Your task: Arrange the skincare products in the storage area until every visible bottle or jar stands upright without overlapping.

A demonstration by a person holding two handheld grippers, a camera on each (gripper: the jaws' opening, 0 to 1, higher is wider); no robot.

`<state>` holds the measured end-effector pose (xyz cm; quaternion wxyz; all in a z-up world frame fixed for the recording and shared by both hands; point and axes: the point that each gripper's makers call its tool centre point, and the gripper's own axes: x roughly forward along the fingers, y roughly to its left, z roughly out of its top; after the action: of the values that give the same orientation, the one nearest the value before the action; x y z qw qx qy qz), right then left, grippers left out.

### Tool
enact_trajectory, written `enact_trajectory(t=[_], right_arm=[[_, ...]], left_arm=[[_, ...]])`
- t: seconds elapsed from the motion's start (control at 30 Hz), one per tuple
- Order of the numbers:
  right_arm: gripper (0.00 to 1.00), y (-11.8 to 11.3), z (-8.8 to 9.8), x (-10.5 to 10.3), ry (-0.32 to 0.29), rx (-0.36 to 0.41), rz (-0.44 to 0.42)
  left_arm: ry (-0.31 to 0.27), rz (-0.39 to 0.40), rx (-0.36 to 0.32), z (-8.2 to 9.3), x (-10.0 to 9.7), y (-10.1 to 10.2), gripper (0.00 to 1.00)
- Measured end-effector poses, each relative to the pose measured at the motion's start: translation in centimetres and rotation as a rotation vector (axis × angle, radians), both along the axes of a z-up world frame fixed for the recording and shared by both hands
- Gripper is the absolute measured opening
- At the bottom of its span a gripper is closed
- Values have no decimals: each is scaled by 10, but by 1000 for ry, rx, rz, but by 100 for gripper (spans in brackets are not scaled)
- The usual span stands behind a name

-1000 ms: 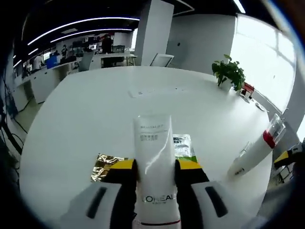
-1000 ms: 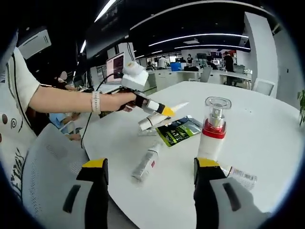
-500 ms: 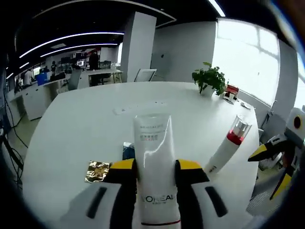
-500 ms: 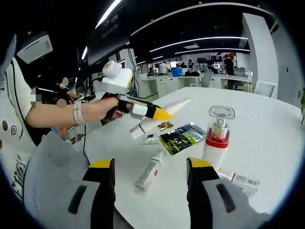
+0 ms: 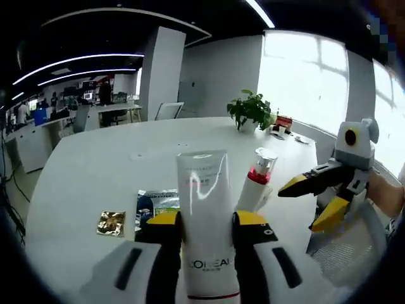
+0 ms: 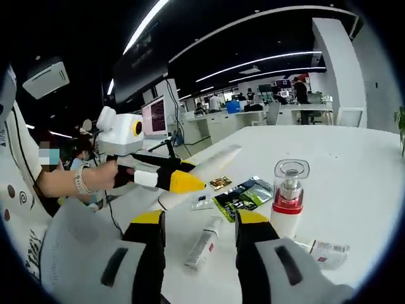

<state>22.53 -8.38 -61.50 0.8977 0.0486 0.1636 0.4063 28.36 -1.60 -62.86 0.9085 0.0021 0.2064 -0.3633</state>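
My left gripper [image 5: 204,220] is shut on a white L'Oreal tube [image 5: 204,190], held clear of the white table [image 5: 95,171]. In the right gripper view the left gripper [image 6: 169,180] comes in from the left with the tube [image 6: 205,166] sticking out level. A pump bottle [image 5: 255,185] with a red band stands upright just right of the tube; the pump bottle [image 6: 288,197] is right of my right gripper [image 6: 199,220], which is open with nothing between its jaws. A small white tube [image 6: 204,243] lies flat on the table below it. The right gripper [image 5: 319,197] hangs open at the table's right edge.
Green sachets [image 6: 240,194] and a gold sachet [image 6: 220,183] lie flat mid-table; the green sachet [image 5: 158,201] and gold sachet [image 5: 111,221] sit left of the held tube. Another small container [image 6: 323,249] lies on its side near the pump bottle. A potted plant [image 5: 250,109] stands far back.
My left gripper has swung right with the tube, bringing the pump bottle and right gripper closer in its view. The right gripper's jaws have narrowed somewhat but stay open.
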Motion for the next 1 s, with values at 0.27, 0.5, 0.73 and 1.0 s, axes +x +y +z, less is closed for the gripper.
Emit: enact_trajectory(t=[0.27,0.5,0.73,1.0], right_arm=[[35,2,11,4,67,164,-5],[34,2,16,11,144,316,-30],[31,5,11,11,214,422,-41],[21,9,18,5,261,534,-28]], left_arm=[[-77,-63,19,10,-26,-16,31],[-119,-124,45,10,-45,-29,31],[-244,-178,128,14,-59,-43,31],[-324,-240,166,22,-77,-64,31]])
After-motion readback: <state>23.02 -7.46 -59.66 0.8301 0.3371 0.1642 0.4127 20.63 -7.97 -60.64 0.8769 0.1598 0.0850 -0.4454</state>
